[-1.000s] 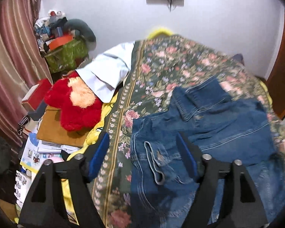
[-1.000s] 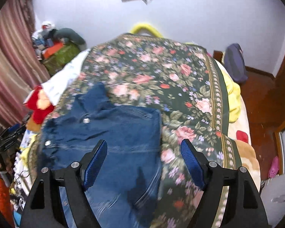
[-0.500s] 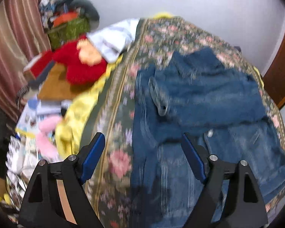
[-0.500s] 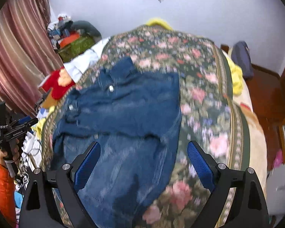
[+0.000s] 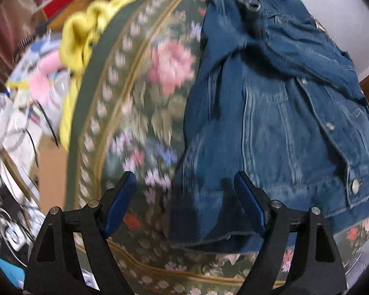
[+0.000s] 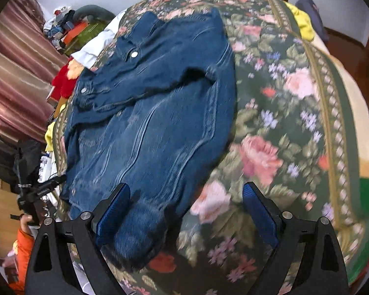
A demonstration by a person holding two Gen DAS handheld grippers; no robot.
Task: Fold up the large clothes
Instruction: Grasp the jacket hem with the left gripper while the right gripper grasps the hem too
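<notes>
A blue denim jacket lies spread on a bed covered by a dark green floral blanket, with its sleeves folded across the body. My left gripper is open and empty, over the jacket's near left hem corner. In the right wrist view the jacket lies left of centre on the blanket. My right gripper is open and empty, over the jacket's near right hem corner.
A yellow cloth hangs over the bed's left edge. Red plush toy, boxes and clutter lie on the floor to the left by a striped curtain. A dark bag sits at the far right. A wall stands behind the bed.
Both grippers have drawn back toward the foot of the bed and tilted down. The jacket's hem now sits between each pair of open fingers. The jacket has not moved.
</notes>
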